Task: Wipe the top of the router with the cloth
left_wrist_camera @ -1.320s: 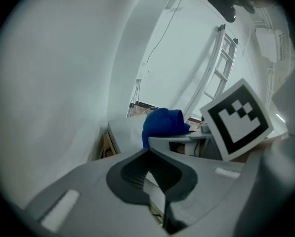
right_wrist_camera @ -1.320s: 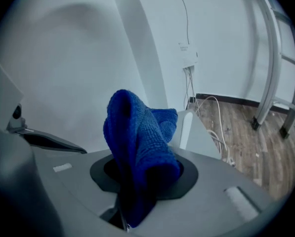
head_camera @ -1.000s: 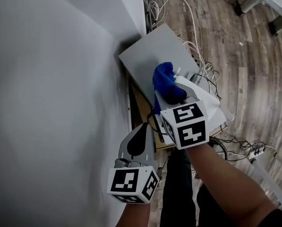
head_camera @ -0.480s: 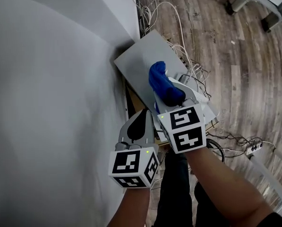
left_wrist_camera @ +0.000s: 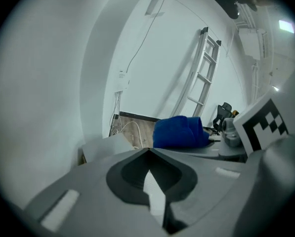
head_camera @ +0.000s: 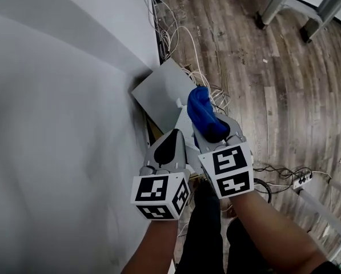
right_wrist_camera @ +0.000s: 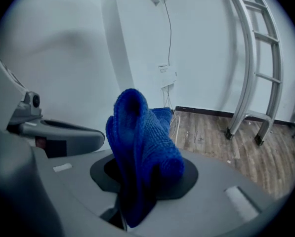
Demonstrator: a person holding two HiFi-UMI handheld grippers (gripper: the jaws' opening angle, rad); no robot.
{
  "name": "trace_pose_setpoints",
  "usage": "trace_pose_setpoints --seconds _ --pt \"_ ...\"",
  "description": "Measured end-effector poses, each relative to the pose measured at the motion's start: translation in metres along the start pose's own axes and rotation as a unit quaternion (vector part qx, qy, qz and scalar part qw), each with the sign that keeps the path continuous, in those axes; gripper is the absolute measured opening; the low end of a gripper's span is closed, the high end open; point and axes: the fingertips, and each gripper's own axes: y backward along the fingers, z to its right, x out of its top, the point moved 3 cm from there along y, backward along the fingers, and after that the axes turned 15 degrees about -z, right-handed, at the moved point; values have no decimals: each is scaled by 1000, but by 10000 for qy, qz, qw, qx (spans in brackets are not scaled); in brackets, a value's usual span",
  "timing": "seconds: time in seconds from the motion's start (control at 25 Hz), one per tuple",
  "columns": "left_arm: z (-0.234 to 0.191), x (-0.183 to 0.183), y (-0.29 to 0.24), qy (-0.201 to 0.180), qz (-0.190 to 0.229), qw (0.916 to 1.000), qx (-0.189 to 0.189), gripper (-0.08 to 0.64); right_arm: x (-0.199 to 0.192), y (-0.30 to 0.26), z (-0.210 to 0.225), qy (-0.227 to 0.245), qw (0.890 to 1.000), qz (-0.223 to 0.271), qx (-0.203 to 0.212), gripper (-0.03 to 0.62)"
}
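In the head view my right gripper (head_camera: 215, 135) is shut on a bunched blue cloth (head_camera: 204, 114), which stands up out of its jaws above the cluttered spot by the wall. In the right gripper view the cloth (right_wrist_camera: 142, 147) fills the space between the jaws. Only a small white strip of the router (head_camera: 183, 120) shows, between the cloth and the left gripper. My left gripper (head_camera: 171, 137) sits close beside the right one, jaws shut and empty; its tips (left_wrist_camera: 149, 150) meet with nothing between them. Whether the cloth touches the router is hidden.
A flat grey panel (head_camera: 159, 87) lies tilted against the white wall (head_camera: 56, 96). White cables (head_camera: 179, 30) tangle behind it on the wood floor. Metal ladder legs (head_camera: 273, 4) stand at the far right, and a power strip (head_camera: 303, 180) lies on the floor.
The right gripper with the cloth has drawn in next to the left gripper. The white router top, plainly seen before, is now mostly covered. The head view has swung toward the floor.
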Motion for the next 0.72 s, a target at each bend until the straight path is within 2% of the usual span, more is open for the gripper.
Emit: trace_pose_setpoints --seconds 0.24,0.4,0.56,0.72 --pt "70 29 29 -388 345 9986 -116 0 -15 82 31 -6 9990 363 -262 144" --pt "135 52 78 -739 752 9944 -103 2 -5 168 35 81 9938 1032 -403 144" --pt "222 65 156 -1056 1417 9842 93 2 -9 289 41 147 9801 1905 -536 143" --pt "312 59 251 -1359 2061 9685 313 1 -35 420 38 180 9628 2600 -712 141"
